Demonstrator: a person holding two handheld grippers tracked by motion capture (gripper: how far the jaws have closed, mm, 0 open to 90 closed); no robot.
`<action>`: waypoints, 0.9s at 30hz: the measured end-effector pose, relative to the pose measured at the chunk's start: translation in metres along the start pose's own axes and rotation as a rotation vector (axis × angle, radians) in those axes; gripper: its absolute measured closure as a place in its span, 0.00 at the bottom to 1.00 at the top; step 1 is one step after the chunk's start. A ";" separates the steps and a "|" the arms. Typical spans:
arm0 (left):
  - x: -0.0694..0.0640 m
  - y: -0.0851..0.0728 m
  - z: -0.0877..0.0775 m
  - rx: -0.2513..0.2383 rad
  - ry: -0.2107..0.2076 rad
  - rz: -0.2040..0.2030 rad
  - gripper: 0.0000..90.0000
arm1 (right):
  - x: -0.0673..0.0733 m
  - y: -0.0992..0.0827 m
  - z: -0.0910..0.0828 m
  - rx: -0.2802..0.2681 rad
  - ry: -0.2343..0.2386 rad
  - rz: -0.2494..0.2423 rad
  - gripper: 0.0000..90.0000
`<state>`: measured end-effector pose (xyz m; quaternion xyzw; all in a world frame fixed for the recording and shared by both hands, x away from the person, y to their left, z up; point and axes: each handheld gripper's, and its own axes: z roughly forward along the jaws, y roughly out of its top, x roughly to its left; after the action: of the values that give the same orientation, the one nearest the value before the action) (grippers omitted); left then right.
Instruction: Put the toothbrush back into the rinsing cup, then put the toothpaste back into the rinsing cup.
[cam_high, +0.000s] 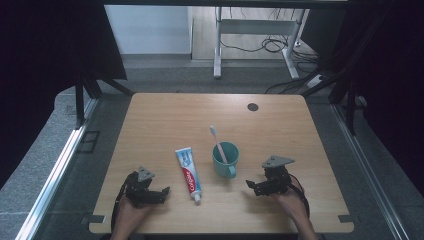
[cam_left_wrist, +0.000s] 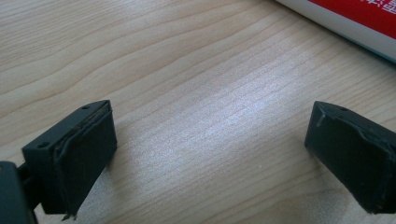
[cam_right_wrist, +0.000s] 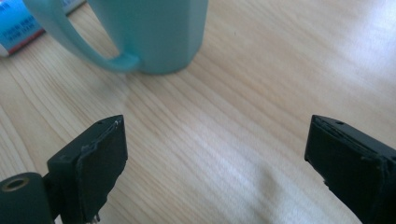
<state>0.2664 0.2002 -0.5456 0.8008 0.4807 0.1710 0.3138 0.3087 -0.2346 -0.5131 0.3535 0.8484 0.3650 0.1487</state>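
Observation:
A teal mug (cam_high: 226, 159) stands near the middle of the wooden table (cam_high: 165, 115), with a pink-and-white toothbrush (cam_high: 218, 144) leaning in it. Left of the mug lies a red, white and blue toothpaste tube (cam_high: 189, 173), cap toward me. My left gripper (cam_high: 164, 192) rests open on the table left of the tube, nothing between its jaws; the tube's edge (cam_left_wrist: 355, 23) shows at the top right of the left gripper view. My right gripper (cam_high: 251, 186) is open just right of the mug's handle. The mug (cam_right_wrist: 154, 32) and its handle sit close ahead in the right gripper view.
A dark round cable hole (cam_high: 253, 107) sits near the table's far edge. Beyond the table are a white desk frame (cam_high: 218, 50) and loose cables (cam_high: 272, 46) on the floor. Dark curtains hang on both sides.

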 end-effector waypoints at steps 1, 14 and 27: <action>0.000 0.000 0.000 0.000 0.000 0.000 0.02 | 0.000 -0.002 0.001 0.001 0.000 0.005 0.07; -0.001 0.000 0.000 0.001 0.005 -0.006 0.02 | -0.003 -0.025 0.007 0.012 -0.025 0.024 0.07; -0.001 0.005 -0.001 0.037 0.000 0.002 0.05 | -0.005 -0.033 0.008 0.011 -0.033 0.024 0.08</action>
<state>0.2689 0.1980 -0.5410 0.8069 0.4829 0.1625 0.2988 0.2999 -0.2503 -0.5429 0.3703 0.8435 0.3562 0.1564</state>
